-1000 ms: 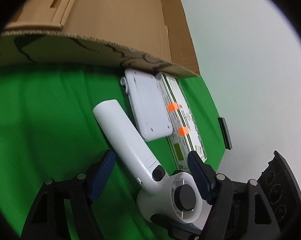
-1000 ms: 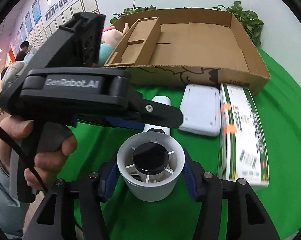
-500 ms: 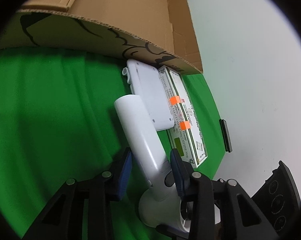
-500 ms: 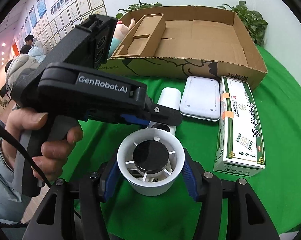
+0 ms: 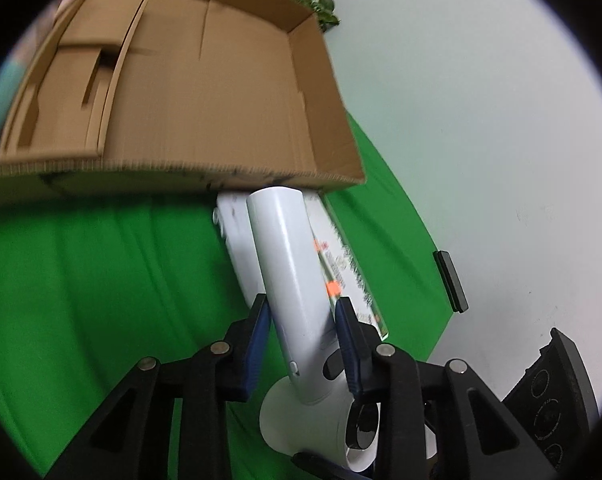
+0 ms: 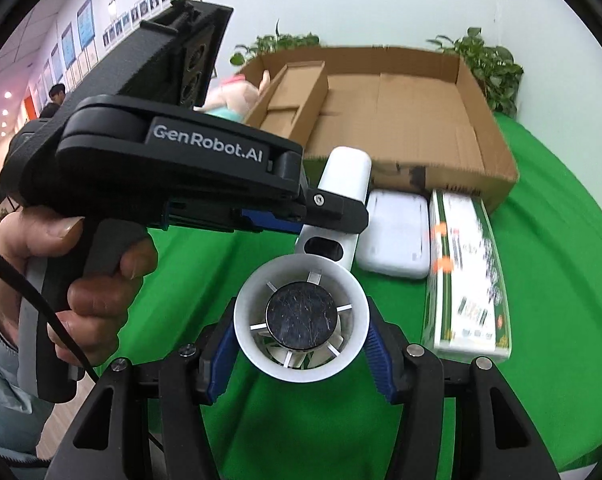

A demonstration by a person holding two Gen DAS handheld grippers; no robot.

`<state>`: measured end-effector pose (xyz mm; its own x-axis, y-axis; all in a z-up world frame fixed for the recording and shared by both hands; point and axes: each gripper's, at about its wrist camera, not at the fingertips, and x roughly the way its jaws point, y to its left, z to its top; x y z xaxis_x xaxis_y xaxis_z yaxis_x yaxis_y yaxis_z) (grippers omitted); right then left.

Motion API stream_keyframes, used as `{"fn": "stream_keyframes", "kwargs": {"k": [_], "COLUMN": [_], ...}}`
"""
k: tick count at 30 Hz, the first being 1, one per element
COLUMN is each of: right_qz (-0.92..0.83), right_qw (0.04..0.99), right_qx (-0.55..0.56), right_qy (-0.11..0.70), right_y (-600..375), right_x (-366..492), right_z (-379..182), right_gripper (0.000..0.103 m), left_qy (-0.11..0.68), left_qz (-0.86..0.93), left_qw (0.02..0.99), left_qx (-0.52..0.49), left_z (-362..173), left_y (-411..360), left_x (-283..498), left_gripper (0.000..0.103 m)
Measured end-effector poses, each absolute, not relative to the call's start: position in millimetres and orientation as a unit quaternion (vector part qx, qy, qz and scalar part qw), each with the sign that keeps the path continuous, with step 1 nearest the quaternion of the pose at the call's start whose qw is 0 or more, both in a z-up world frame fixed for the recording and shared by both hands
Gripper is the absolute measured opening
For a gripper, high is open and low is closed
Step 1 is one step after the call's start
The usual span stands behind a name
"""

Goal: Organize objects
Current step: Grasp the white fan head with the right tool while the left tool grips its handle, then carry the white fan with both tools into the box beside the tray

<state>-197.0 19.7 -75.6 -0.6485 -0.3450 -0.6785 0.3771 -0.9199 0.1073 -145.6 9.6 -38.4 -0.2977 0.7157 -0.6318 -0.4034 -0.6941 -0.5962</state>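
A white handheld fan [image 5: 293, 280] is held by both grippers above the green cloth. My left gripper [image 5: 301, 344] is shut on its handle near the head. My right gripper [image 6: 301, 344] is shut on its round head [image 6: 301, 314], whose dark hub faces the camera. The handle [image 6: 347, 174] points toward the open cardboard box [image 6: 401, 104]. The box also shows in the left wrist view [image 5: 205, 80]. A flat white device [image 6: 397, 236] and a green-and-white carton [image 6: 467, 276] lie on the cloth in front of the box.
A pink and teal plush toy [image 6: 231, 98] sits at the box's left end beside a cardboard divider [image 6: 293, 92]. Potted plants [image 6: 489, 68] stand behind the box. The cloth's edge meets a white wall with a small black object [image 5: 450, 282] on it.
The left gripper closed on the fan's handle. Both grippers have lifted the fan off the cloth and its handle now reaches up to the box's front wall.
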Motion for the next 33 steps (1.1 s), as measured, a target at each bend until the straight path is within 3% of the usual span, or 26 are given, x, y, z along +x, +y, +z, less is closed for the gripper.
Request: {"fn": "stream_keyframes", "kwargs": {"k": [16, 33], "right_qz": [-0.931, -0.934], "right_qw": [0.233, 0.254], "right_qx": [0.282, 0.251], "right_qy": [-0.016, -0.010], "right_y": [10, -22], "right_x": [-240, -312], "right_z": [20, 99], "right_gripper": [0.054, 0.054], "left_qy": [-0.095, -0.076], "left_qz": [0.859, 0.876], "left_qw": [0.331, 0.316], "left_qx": [-0.379, -0.356], "left_z": [95, 161], "left_y": [-6, -11], "left_x": [-169, -227], "left_gripper": [0.030, 0.030]}}
